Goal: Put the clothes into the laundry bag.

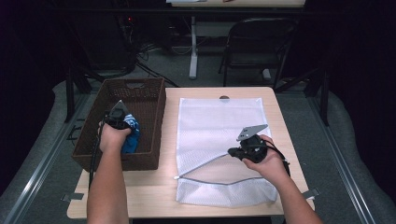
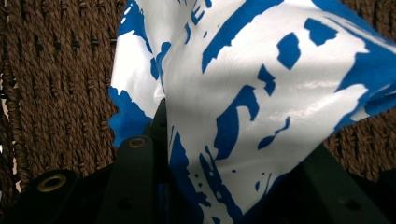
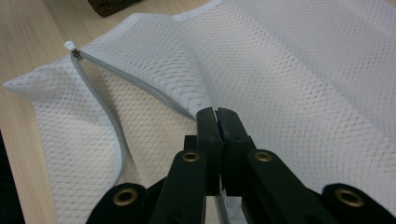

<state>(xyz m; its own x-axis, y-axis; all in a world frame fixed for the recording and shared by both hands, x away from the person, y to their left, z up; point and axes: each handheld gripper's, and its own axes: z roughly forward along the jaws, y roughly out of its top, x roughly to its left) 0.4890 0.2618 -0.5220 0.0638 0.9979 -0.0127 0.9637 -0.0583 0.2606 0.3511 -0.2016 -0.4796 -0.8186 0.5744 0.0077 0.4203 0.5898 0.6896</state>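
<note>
A white mesh laundry bag [image 1: 219, 135] lies flat on the wooden table [image 1: 154, 191], its zipper open near the front. My right gripper [image 1: 233, 151] is shut on the upper edge of the bag's opening [image 3: 205, 105] and lifts it slightly; the zipper pull [image 3: 72, 49] sits at the far end. A blue and white cloth [image 1: 132, 135] is in the brown wicker basket [image 1: 140, 93] at the left. My left gripper [image 1: 122, 122] is shut on that cloth [image 2: 243, 93], which hangs between its jaws above the basket's woven wall [image 2: 56, 70].
The basket stands against the bag's left side at the table's left edge. Bare tabletop runs along the front. Beyond the table stand a dark folding chair [image 1: 257, 42] and a white table leg [image 1: 193, 51] on grey floor.
</note>
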